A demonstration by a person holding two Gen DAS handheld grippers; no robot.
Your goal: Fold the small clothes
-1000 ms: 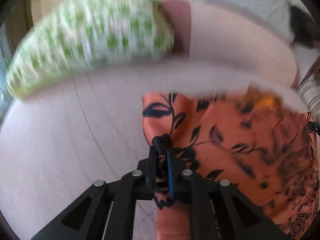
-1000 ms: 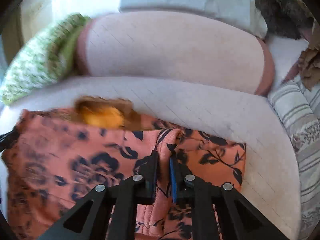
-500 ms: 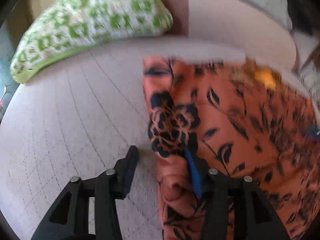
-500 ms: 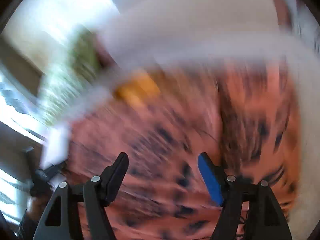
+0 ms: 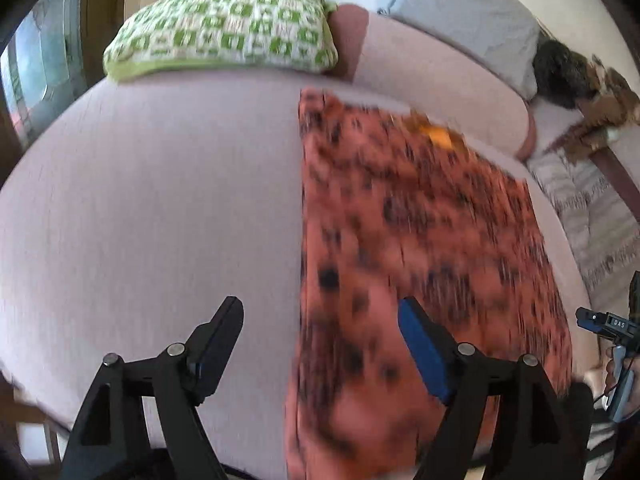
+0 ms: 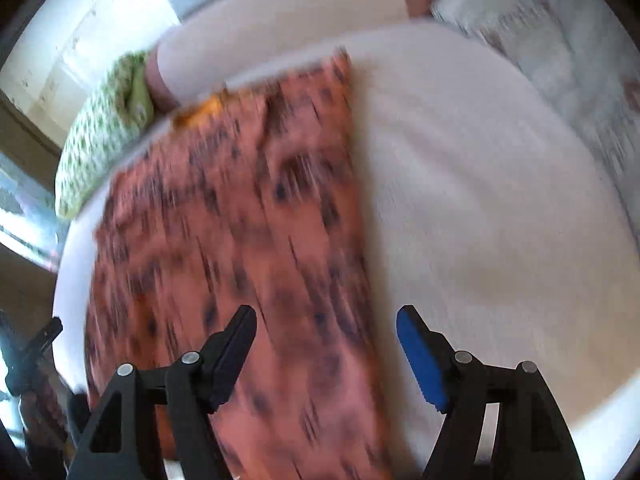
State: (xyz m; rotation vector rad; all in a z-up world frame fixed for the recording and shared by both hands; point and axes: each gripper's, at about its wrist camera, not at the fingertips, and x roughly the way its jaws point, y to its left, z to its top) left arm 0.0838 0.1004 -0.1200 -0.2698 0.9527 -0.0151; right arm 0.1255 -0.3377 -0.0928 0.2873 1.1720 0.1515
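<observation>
Nearest to me, my left gripper (image 5: 320,318) has its two fingers spread wide, one black and one faced with a blue pad (image 5: 420,352). They have just been opening, and nothing is clamped between them. Below the gap lies the left edge of an orange garment with a dark floral print (image 5: 420,248), and the pads do not press on it.

My right gripper (image 6: 326,326) is the same: fingers wide apart, just opened further, gripping nothing. The right edge of the same garment (image 6: 248,220) lies under its gap, with the black finger over the cloth and the blue-padded finger (image 6: 420,360) over bare cushion.

The garment lies flat as a long rectangle on the pale pink sofa seat (image 5: 160,200), running from the front edge toward the backrest. Its print is blurred. At its far end a small yellow-orange patch (image 5: 436,136) shows.

At the right edge of the left view, part of my other tool (image 5: 604,324) and a few fingers (image 5: 612,368) are visible.

Farther back, a green-and-white patterned cushion (image 5: 224,28) rests against the sofa back on the left. A pale grey pillow (image 5: 460,12) sits behind the backrest. To the right lie a striped blanket (image 5: 592,208) and a dark furry shape (image 5: 564,72) that I cannot identify.
</observation>
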